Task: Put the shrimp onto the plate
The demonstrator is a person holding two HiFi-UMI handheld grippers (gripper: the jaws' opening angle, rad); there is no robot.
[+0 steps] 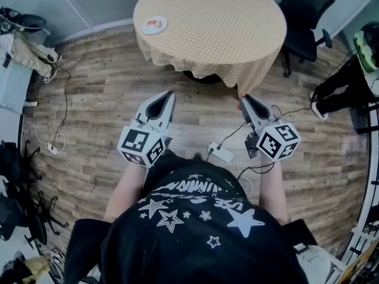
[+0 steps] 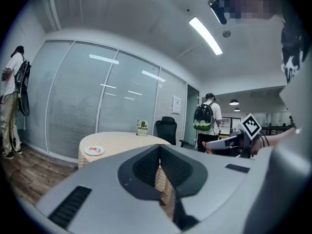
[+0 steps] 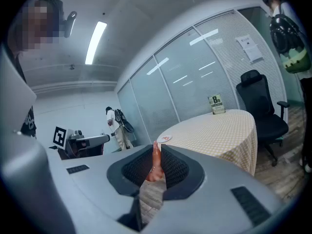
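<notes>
Clamping the shrimp (image 3: 155,165) lengthwise between its jaws, thin end poking forward, your right gripper (image 3: 156,149) points almost straight at the plate (image 3: 164,140), which lies well ahead on the table (image 3: 219,130). Your left gripper (image 2: 160,149), jaws closed on nothing, is nearer that plate.

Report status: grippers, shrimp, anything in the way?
Right gripper shut on shrimp; left gripper shut, empty. Plate on table ahead, not reached. Power strip on floor short of table.
</notes>
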